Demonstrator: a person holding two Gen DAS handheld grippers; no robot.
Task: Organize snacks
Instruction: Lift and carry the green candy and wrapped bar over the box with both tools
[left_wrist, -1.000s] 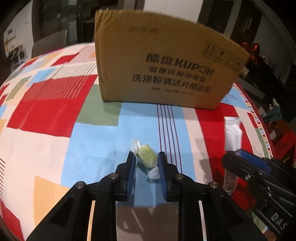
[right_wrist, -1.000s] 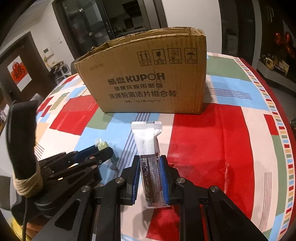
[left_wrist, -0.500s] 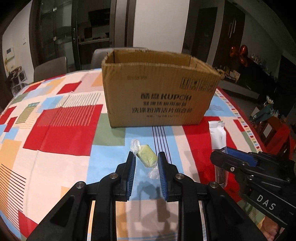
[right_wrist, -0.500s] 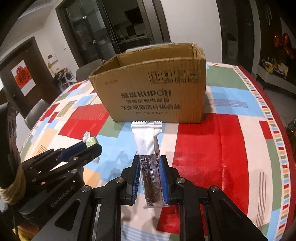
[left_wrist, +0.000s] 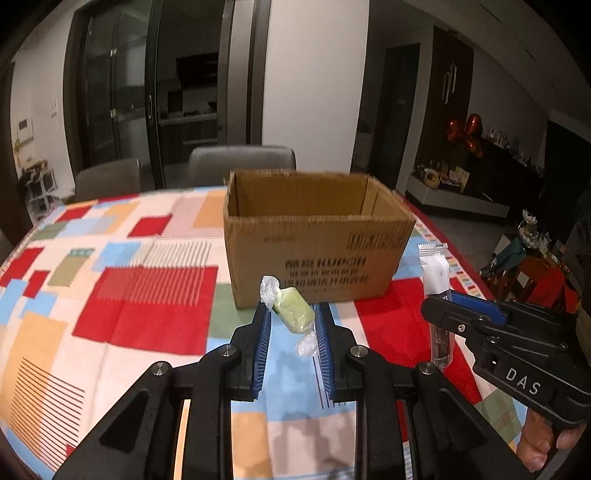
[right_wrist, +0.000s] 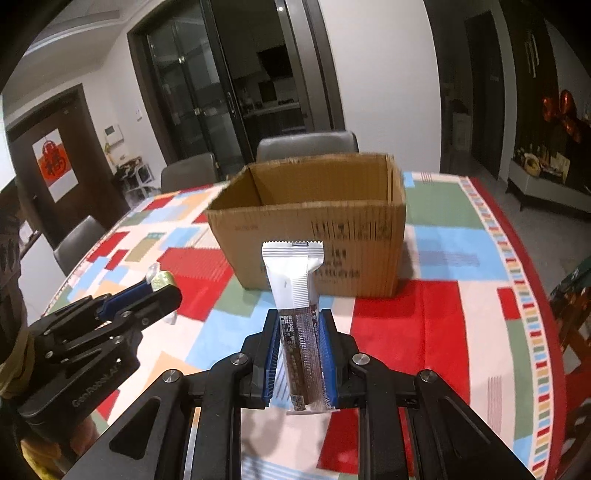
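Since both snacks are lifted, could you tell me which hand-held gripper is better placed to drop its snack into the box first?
Probably the right hand-held gripper: its snack bar lines up with the cardboard box opening. The left hand-held gripper, holding the green candy, looks almost as ready.

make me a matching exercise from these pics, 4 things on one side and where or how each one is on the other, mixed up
Things:
1. green candy
2. snack bar
3. cardboard box
4. grey chair

States:
A. open at the top, standing on the patchwork tablecloth
B. beyond the table's far edge, behind the box
C. clamped in the left tool
D. clamped in the right tool, white end sticking out forward

Pairs: 1-C, 2-D, 3-A, 4-B
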